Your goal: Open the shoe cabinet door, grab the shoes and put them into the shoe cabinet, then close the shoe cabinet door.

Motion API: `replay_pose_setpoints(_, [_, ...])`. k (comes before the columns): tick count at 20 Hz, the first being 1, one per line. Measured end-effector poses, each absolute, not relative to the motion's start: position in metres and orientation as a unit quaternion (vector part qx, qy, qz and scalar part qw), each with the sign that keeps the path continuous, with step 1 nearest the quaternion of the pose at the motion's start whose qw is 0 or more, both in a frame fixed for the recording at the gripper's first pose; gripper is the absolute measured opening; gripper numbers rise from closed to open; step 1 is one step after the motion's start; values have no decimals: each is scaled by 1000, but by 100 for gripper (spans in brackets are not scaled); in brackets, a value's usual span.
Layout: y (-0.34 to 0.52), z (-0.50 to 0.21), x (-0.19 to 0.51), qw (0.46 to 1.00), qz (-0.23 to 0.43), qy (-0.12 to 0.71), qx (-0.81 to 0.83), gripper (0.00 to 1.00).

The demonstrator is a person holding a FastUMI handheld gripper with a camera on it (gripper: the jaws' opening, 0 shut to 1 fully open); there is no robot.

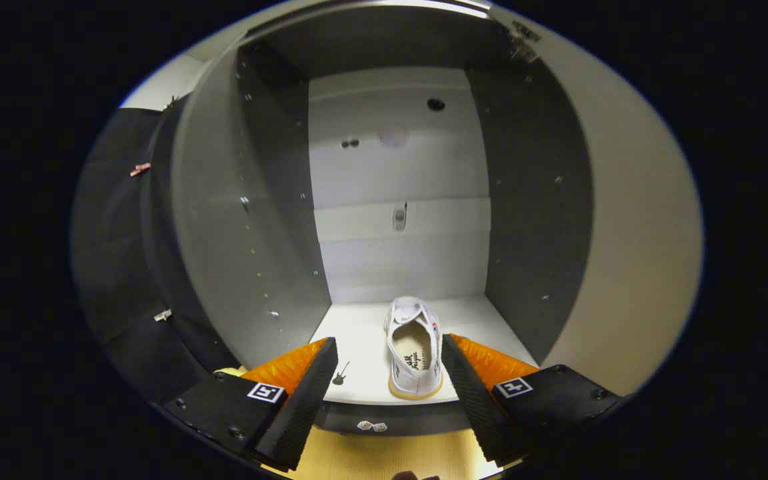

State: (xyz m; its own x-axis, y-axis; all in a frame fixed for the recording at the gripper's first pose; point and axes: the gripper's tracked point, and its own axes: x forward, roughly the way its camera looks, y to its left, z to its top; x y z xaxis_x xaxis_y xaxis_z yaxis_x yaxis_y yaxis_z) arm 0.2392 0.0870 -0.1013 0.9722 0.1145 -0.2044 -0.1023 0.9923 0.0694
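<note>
Since light and soft-sided, best pinched across the heel collar or stiff sole edge. Shoe lying on cabinet floor, toe inward, heel near front lip. Gripper spread wide, straddling the shoe, touching nothing.

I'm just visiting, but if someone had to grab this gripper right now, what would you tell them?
Gripper: fingers open, holding nothing, in front of the cabinet's bottom shelf.
Shoe cabinet: door swung open on the right.
White shoe: on the bottom shelf, heel toward you, between the fingers but untouched.
Done: door opened, this shoe stowed.
Left: close the door; I can't tell whether more shoes wait.
</note>
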Motion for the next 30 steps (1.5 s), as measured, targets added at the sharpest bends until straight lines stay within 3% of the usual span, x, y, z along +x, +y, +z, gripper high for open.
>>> replay_pose_setpoints(4, [75, -54, 168, 998, 50, 49, 5, 98])
replay_pose_setpoints(17, [4, 25, -42, 999, 36, -3, 18, 97])
replay_pose_setpoints(30, [-193, 3, -89, 988, -136, 30, 58, 98])
